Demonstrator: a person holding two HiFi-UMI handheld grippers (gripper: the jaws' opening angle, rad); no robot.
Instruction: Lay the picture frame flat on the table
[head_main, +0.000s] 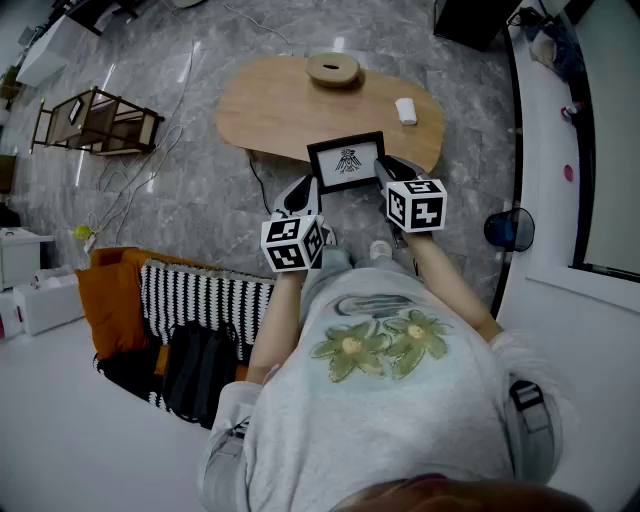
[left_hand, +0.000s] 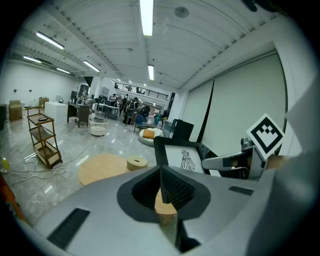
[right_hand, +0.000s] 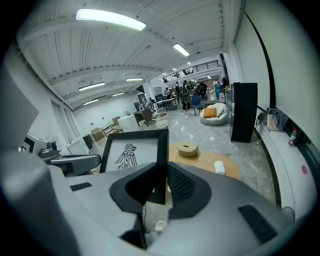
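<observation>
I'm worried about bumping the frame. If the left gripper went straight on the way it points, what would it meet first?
Most likely the picture frame: its left edge stands just beyond the shut jaws of the left gripper. Depth is unclear; a near miss would reach the wooden table.

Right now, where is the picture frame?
In the head view, the picture frame is upright at the near edge of the wooden table, with the left gripper at its left side and the right gripper closed on its right edge.
</observation>
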